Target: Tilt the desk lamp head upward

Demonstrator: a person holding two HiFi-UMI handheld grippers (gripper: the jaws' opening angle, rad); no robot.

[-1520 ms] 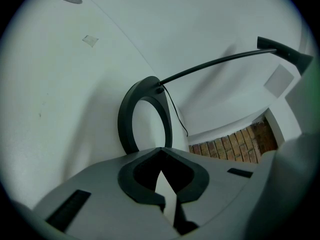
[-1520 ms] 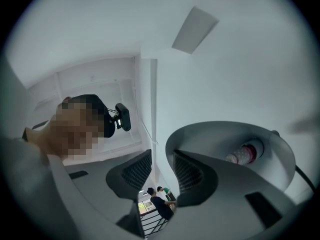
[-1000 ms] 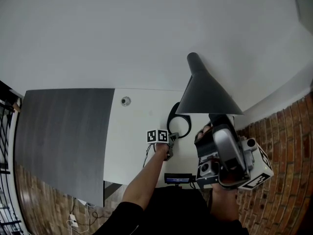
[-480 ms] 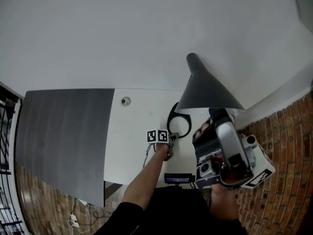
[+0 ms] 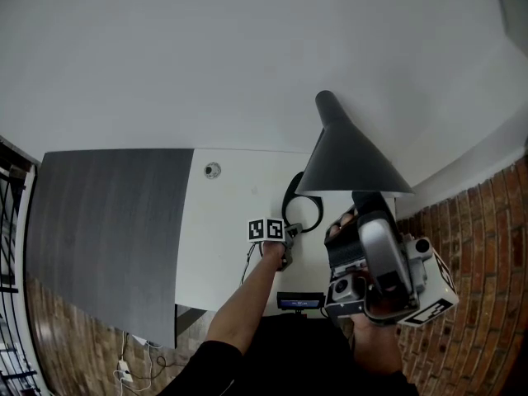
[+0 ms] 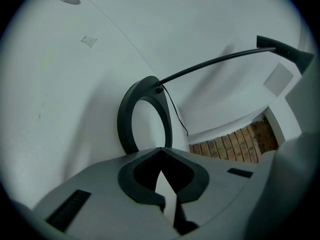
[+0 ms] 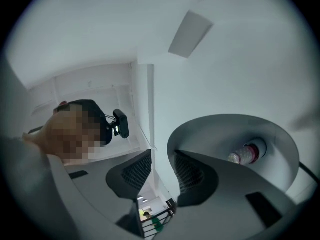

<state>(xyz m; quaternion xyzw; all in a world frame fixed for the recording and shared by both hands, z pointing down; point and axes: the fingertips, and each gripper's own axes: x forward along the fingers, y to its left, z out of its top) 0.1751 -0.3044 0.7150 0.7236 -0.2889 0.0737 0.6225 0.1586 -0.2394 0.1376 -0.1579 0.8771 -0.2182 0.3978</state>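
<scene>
I find the desk lamp head (image 5: 351,155) right of centre in the head view, a dark cone standing over the white desk (image 5: 219,229). Right gripper (image 7: 161,156): jaws apart, nothing clamped. The shade rim sits at the tip of the frame-right jaw; contact unclear. Left gripper (image 6: 160,153): jaws closed, empty, tips at the near edge of the ring base (image 6: 124,119).
</scene>
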